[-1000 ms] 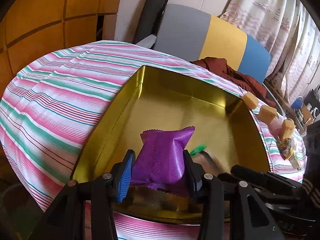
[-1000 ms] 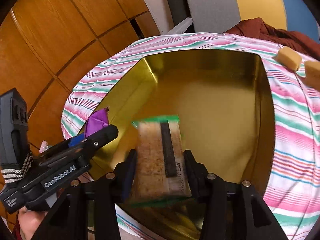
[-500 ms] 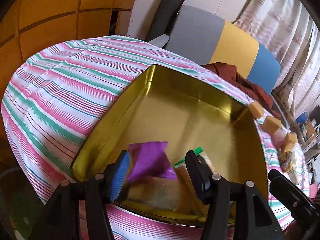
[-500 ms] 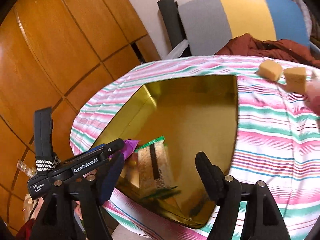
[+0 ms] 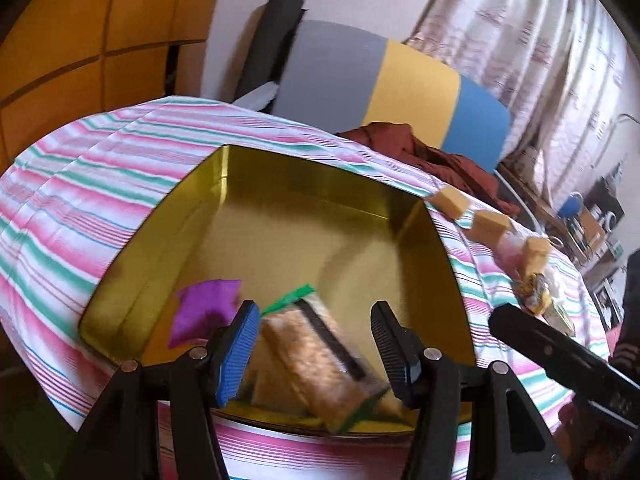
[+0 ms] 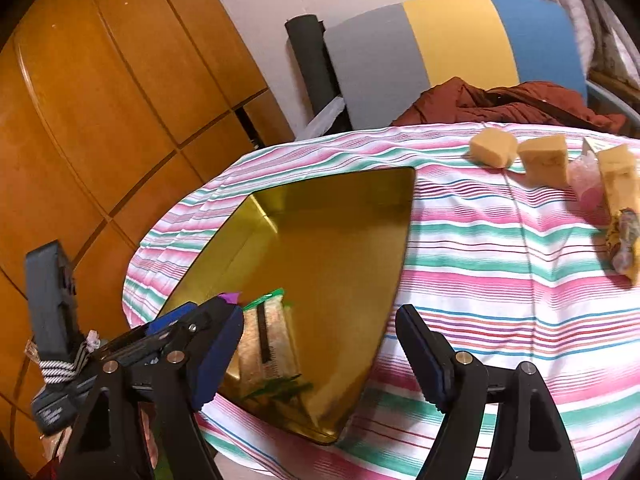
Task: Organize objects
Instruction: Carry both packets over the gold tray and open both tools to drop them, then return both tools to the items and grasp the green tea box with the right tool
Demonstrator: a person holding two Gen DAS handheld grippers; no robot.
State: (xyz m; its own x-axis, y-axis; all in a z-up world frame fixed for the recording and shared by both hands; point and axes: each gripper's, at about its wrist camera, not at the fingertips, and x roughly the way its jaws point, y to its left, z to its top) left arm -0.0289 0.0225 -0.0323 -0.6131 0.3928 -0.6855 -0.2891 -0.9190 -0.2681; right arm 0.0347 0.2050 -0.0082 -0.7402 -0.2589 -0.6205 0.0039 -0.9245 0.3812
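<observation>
The left gripper (image 5: 314,354) has its jaws apart and empty; the right gripper (image 6: 320,354) is opening its jaws, nothing between them. Below them, the purple packet (image 5: 204,310) and the cracker packet (image 5: 316,354) lie in the near corner of the gold tin (image 5: 304,216). This placing step looks finished. Next, I think, comes fetching the sponge cubes (image 6: 494,148) and the wrapped snack (image 6: 622,240) on the striped tabletop (image 6: 500,248); nothing blocks them.

We see warm, fairly dim indoor light and strong fisheye bending with black corners. The gold tin (image 5: 328,216) glares along its walls. Motion blur smears the packets (image 5: 316,356) and the curtain (image 5: 532,40).
</observation>
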